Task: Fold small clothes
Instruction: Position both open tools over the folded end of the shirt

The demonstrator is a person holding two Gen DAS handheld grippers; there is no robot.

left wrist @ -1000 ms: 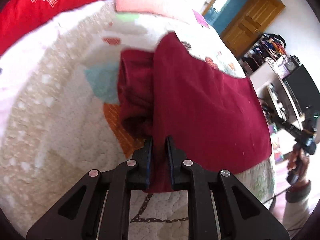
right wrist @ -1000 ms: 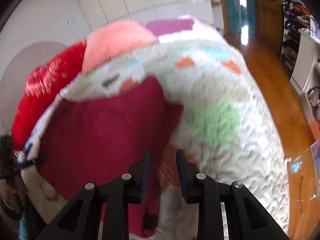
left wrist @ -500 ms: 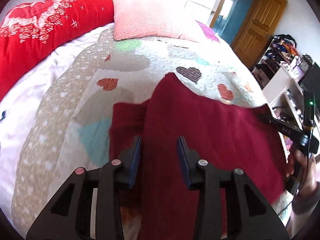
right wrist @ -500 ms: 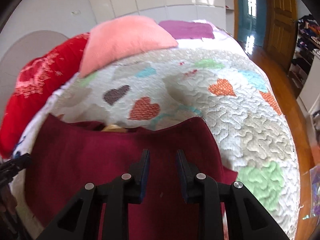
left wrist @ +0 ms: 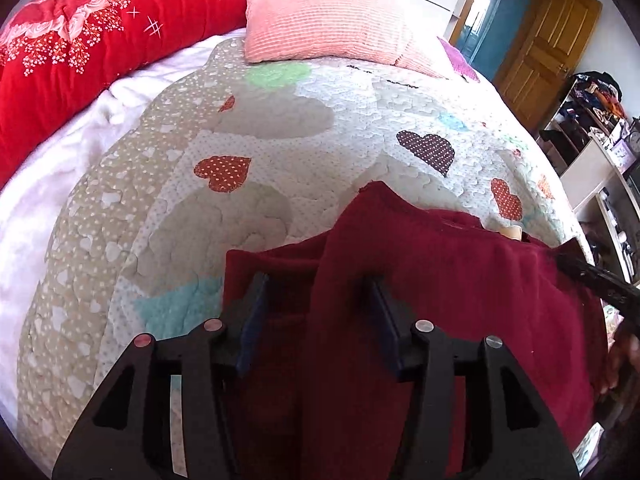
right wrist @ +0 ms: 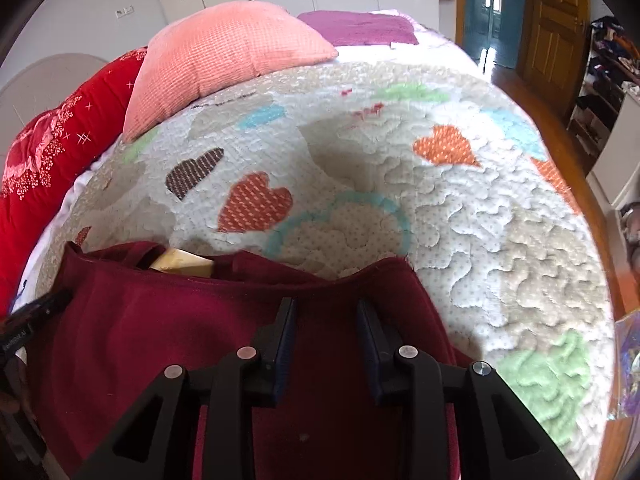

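Both of our tongs have just been opening: a second ago the left tongs [left wrist: 318, 316] pinched a fold of the maroon garment [left wrist: 440, 280], and now their jaws stand apart with the cloth running slack between them, untouched by either pad as far as we can see. Our right tongs [right wrist: 326, 338] have parted a little too, over the same garment, and we see no cloth pinched there either; both have let go. Outward from the left tongs, the garment lies folded over on the heart-patterned quilt [left wrist: 280, 140] of the bed, its folded layer toward 3 o'clock and a narrower layer peeking out at 9 o'clock. From the right tongs, a pale tag or label [right wrist: 182, 262] shows at 11 o'clock under the top edge. The pink pillow [left wrist: 320, 12] and red blanket [left wrist: 80, 32] sit well apart at 12 and 10 o'clock. We judge the risks as these: the loose fold may spring back or slide, since the knit looks soft and thick; a pad could snag cloth as we pull away and drag the layers askew; and the uneven edges may leave a crooked fold if we press on without squaring them.
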